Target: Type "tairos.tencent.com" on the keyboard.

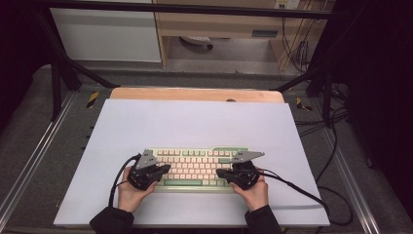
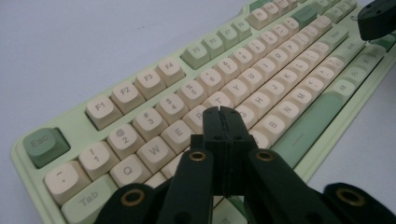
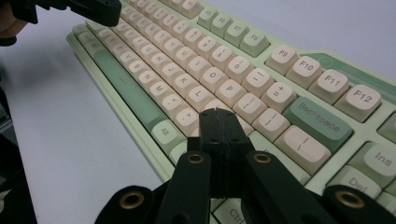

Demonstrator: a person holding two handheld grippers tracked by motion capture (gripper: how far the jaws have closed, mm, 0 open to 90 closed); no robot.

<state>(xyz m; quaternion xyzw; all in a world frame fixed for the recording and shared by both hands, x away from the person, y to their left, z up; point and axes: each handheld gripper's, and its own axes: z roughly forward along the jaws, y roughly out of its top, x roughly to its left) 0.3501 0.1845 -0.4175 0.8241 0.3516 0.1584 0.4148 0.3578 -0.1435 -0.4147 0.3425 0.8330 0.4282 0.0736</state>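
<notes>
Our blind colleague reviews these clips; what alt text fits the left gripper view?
Shut black tongs hover above the R and T keys of a pale green keyboard with cream keycaps, which lies on a white table surface.

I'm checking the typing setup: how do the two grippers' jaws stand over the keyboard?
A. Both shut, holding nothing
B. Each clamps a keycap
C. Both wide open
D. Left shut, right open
A: the left gripper and the right gripper each show jaws pressed together, with nothing between them, above the keyboard.

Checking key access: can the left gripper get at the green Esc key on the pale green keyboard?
Probably yes. The left gripper, jaws shut, hovers over the letter rows; the green Esc key sits uncovered at the pale green keyboard corner nearby.
</notes>
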